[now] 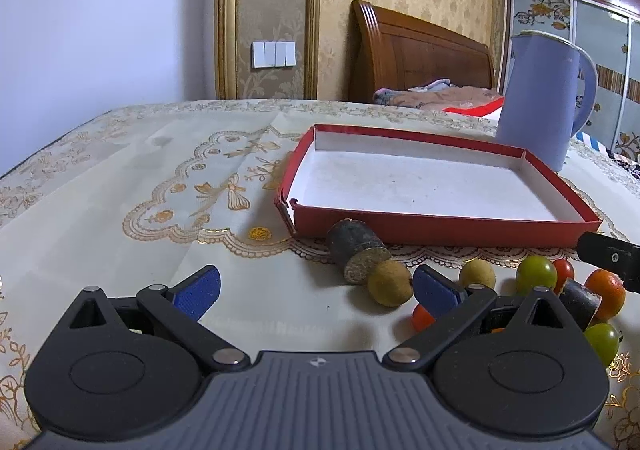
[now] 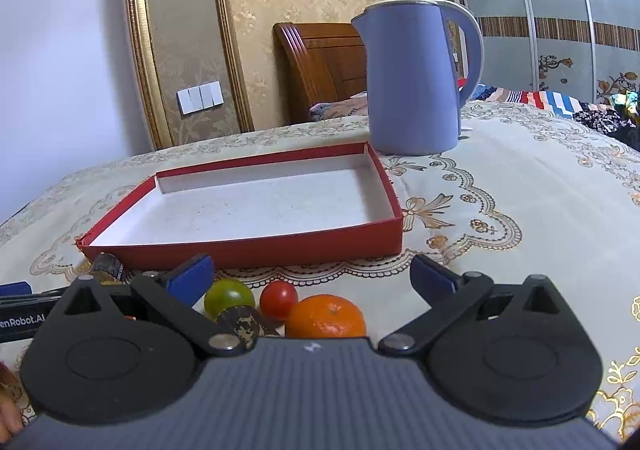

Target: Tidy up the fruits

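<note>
The fruits lie loose on the surface (image 1: 120,234) before the red tray (image 1: 440,228). In the right wrist view an orange (image 2: 326,316) and red tomato (image 2: 279,298) are seen between the open, empty right tongs (image 2: 316,276). Only the left view shows two longans (image 1: 389,282), just beyond the open, empty left tongs (image 1: 318,290).

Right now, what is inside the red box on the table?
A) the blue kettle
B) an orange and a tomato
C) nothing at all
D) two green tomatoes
C. The red box shows only its bare white floor in both views; the orange, the red tomato and the green tomato all lie on the tablecloth in front of it, and the blue kettle stands behind it.
</note>
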The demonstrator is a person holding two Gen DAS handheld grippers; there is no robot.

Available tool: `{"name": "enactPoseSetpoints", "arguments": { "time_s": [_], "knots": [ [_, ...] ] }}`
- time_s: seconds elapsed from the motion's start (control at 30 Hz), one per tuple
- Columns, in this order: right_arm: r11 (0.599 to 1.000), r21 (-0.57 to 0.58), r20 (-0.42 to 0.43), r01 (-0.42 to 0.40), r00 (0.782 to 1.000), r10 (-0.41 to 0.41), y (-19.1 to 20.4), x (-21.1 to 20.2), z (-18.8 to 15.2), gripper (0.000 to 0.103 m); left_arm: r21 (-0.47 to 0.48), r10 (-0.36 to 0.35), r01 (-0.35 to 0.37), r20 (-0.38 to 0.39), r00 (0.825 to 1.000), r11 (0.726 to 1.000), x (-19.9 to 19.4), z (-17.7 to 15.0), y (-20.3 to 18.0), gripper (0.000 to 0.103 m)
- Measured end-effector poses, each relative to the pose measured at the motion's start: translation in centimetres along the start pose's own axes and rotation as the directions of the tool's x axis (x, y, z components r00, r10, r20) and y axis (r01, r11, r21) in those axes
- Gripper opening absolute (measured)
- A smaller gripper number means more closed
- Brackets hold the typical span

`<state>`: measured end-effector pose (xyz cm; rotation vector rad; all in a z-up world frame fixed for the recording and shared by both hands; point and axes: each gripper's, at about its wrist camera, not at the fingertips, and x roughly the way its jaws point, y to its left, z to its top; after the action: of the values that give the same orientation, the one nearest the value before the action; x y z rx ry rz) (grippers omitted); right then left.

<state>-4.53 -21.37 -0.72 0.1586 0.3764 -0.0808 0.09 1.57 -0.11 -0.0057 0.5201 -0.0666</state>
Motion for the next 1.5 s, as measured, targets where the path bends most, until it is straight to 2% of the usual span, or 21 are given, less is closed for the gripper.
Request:
{"name": "enactPoseSetpoints", "arguments": {
  "time_s": [1.17,1.5],
  "knots": [
    [0.999,0.021,-0.035,0.035,0.999,-0.034,-0.28,0.63,0.03,0.103,-0.014,-0.016,0.016,0.003,1.000,1.000,-0.11,-0.06,0.06,0.103],
    [0.999,0.015,0.006,0.042,0.999,-0.042,-0.16,0.02,-0.06,0.103,-0.010,-0.024,0.024,0.025,0.999,1.000,-0.47,-0.09,0.06,0.103]
  ]
}}
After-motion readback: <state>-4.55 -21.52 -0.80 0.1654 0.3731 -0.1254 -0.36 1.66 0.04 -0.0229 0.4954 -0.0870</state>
